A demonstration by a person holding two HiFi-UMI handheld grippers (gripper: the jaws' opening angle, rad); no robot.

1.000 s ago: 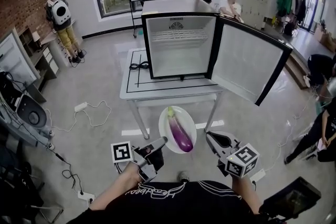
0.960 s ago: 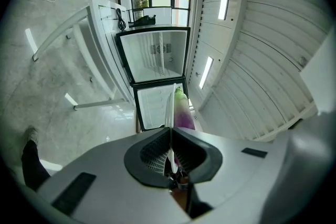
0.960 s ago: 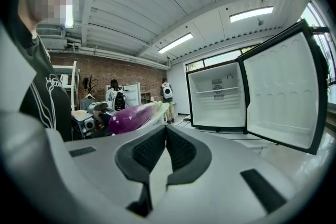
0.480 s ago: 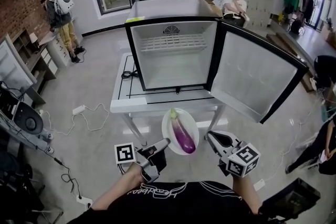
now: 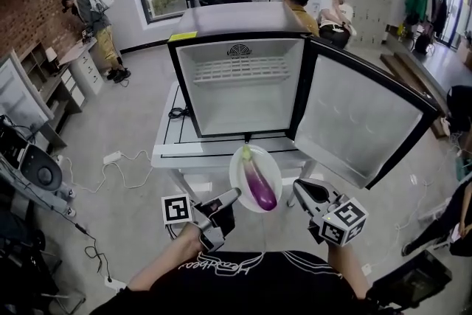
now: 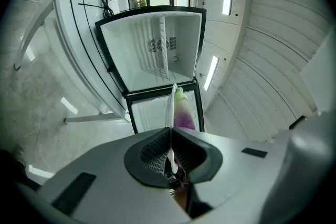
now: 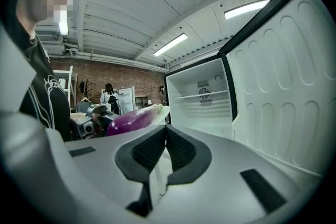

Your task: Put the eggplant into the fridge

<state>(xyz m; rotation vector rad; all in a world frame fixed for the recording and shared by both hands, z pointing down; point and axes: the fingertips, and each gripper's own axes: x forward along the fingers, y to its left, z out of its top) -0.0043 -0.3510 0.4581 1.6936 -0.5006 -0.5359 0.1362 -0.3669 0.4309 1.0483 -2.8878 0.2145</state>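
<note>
A purple eggplant (image 5: 258, 181) lies on a white plate (image 5: 241, 166) that both grippers carry, level, in front of the open fridge (image 5: 243, 85). My left gripper (image 5: 234, 195) is shut on the plate's left rim. My right gripper (image 5: 298, 188) is shut on the right rim. In the left gripper view the plate (image 6: 170, 107) shows edge-on between the closed jaws (image 6: 170, 136), with the eggplant (image 6: 184, 114) beyond. The right gripper view has the eggplant (image 7: 131, 119) to the left of its closed jaws (image 7: 164, 134). The plate hangs at the front edge of the white table (image 5: 166, 151).
The fridge door (image 5: 361, 122) swings open to the right, close beside my right gripper. A wire shelf (image 5: 240, 70) crosses the bare fridge interior. A black cable (image 5: 175, 113) lies on the table, left of the fridge. Cords and a power strip (image 5: 112, 157) trail over the floor. Several people stand behind.
Both grippers and the plate with the eggplant have moved forward toward the fridge. The fridge and table now look larger and nearer; the plate has reached the table's front edge.
</note>
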